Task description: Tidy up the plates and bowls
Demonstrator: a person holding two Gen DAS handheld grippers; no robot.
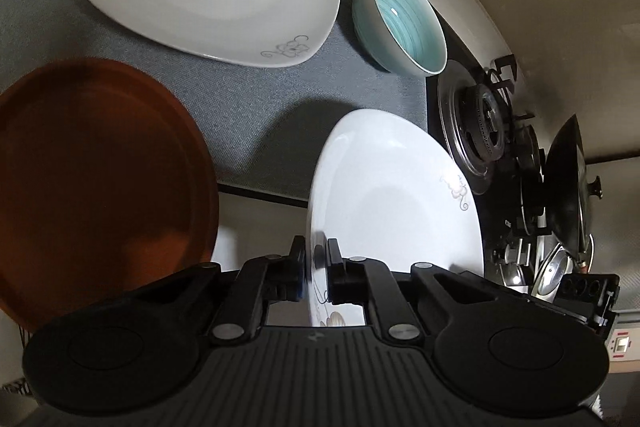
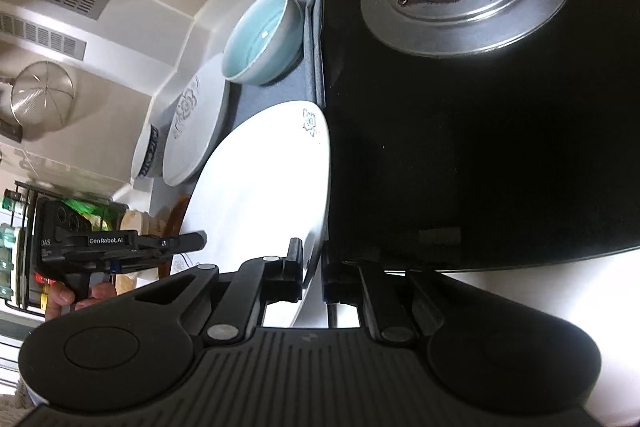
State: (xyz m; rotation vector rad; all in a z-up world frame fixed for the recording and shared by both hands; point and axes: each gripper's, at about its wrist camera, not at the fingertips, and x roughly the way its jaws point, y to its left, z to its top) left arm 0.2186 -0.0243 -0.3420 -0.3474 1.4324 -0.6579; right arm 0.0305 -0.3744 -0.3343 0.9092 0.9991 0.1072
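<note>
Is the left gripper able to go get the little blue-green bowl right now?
Probably not yet. The left gripper is shut on the rim of the white flower-patterned plate, which the right gripper also pinches. The small blue-green ceramic bowl sits uncovered beyond it, but the plate must go down first.

Both views show strong fisheye bending toward the edges. The left wrist view is dim; a soft shadow falls across the grey mat (image 1: 260, 131) and the orange plate (image 1: 100, 179). The right wrist view is brighter, with glare bleaching the white plate (image 2: 260, 187). The stove glass (image 2: 480, 147) is near black.
</note>
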